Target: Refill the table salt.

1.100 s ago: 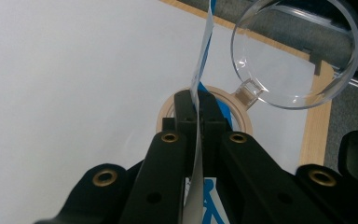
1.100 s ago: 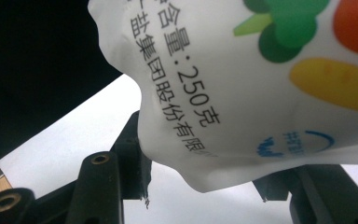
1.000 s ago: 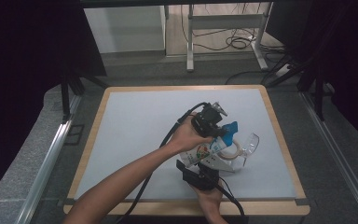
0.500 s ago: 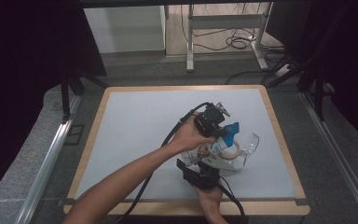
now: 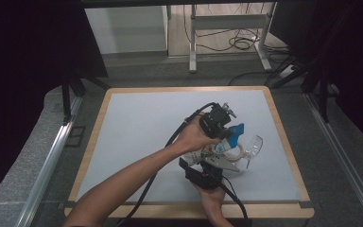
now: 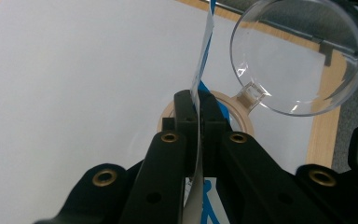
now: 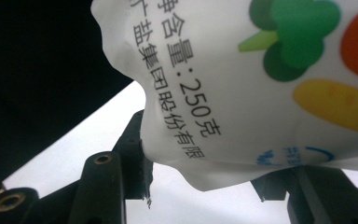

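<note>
Pinching the bag [image 6: 204, 56] by its thin top edge, the left gripper [image 5: 220, 124] has its jaws fully closed on that strip; in left gripper view the white/blue film runs up from between the two black jaws, seen edge-on. Right gripper [image 5: 208, 166] sits lower, nearer the person, w/ jaws about half open & pressed on either side of the bag's bulging bottom; right gripper view shows the bag [image 7: 261, 79] w/ printed black characters, green, orange & yellow veg graphics, one jaw at its left flank, the other under its right end. So the bag hangs between both grippers, above the desk [image 5: 137, 127], right of centre & toward the near edge. Blue corner of the bag [image 5: 237, 130] sticks out to the right in high view. Just beside & under it: a jar [image 5: 240, 153] w/ tan rim, mouth up, & its clear round lid [image 6: 298, 56] swung open on a hinge, tilted away to the right. Lid [image 5: 254, 143] is near the desk's right wooden border. Bag top is right above the jar rim [image 6: 242, 116] in left gripper view; touching or not, can't tell. Left forearm [image 5: 137, 175] comes in diagonally from bottom left, cable trailing beneath it.
</note>
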`<state>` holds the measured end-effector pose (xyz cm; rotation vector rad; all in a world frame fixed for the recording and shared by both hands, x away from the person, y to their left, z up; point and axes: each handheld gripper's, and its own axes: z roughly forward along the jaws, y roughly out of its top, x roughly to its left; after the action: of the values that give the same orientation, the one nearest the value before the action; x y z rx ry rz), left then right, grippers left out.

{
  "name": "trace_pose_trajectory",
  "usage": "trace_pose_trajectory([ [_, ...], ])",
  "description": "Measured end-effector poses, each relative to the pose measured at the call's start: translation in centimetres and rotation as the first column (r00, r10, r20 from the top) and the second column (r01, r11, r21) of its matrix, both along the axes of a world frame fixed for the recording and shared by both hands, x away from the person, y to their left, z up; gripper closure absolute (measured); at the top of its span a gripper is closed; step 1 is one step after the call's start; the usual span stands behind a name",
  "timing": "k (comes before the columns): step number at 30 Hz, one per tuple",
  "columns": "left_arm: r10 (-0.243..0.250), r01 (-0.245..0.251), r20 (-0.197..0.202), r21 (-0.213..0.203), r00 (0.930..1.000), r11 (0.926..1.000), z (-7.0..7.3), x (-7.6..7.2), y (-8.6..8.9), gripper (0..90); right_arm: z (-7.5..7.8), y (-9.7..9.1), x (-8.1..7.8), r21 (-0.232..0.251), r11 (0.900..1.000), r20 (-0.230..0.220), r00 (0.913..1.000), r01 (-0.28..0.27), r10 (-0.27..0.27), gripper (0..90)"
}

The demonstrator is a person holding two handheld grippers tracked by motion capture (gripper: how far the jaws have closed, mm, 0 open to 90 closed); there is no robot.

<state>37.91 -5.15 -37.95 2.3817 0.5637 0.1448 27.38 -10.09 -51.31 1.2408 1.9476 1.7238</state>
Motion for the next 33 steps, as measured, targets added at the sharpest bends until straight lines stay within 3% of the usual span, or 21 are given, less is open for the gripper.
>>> trace_pose_trajectory([
  [14,-0.002,0.002,0.019,0.028,0.9998,0.9996,0.24,-0.19,-0.47,90.0,-0.11,0.10,0.59,0.033,0.9995,0.006,1.0000,0.001,-0.001,49.0],
  [33,0.003,-0.003,0.027,0.024,0.9996,0.9997,0.32,-0.30,-0.29,90.0,-0.12,0.21,0.52,0.007,1.0000,0.026,0.9997,-0.002,0.001,49.5],
])
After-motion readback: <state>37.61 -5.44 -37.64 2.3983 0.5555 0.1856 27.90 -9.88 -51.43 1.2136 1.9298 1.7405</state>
